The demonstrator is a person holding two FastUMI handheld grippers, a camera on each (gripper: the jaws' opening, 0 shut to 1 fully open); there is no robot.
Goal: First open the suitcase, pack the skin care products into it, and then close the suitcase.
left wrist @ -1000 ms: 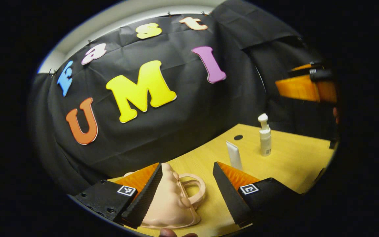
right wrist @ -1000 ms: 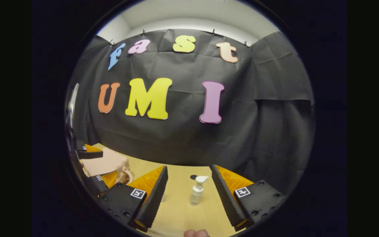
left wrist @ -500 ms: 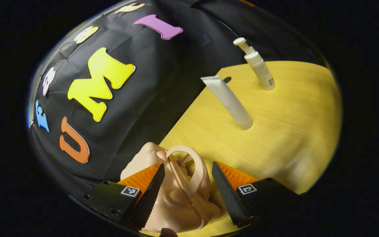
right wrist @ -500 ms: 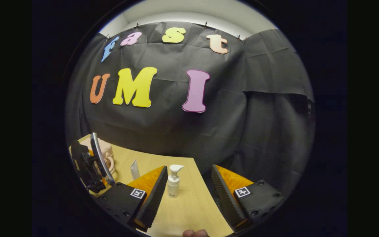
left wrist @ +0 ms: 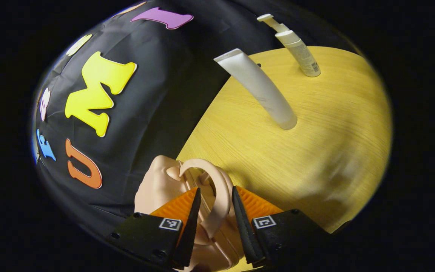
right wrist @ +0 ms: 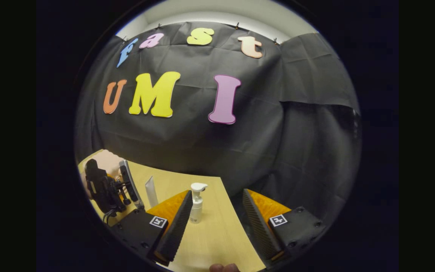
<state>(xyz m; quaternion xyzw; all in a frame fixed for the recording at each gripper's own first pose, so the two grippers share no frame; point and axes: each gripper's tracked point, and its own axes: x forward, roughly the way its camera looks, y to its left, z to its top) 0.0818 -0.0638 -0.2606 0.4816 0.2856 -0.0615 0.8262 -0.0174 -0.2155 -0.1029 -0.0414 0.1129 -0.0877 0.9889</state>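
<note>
Left hand-held gripper (left wrist: 214,219), bottom centre, fingers nearly pinching the suitcase (left wrist: 164,185) handle (left wrist: 217,196); contact unclear. Right hand-held gripper (right wrist: 217,223) spread above the desk (right wrist: 210,241). Risk: handle slips out, small case tips.

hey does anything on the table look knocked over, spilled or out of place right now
Nothing stands out. The tube and pump bottle both stand upright on the table, and the left gripper straddles the suitcase handle.

black tongs (left wrist: 214,223) housings, square coded tags, screws, ribbed wedge fingers (right wrist: 174,230)
</note>
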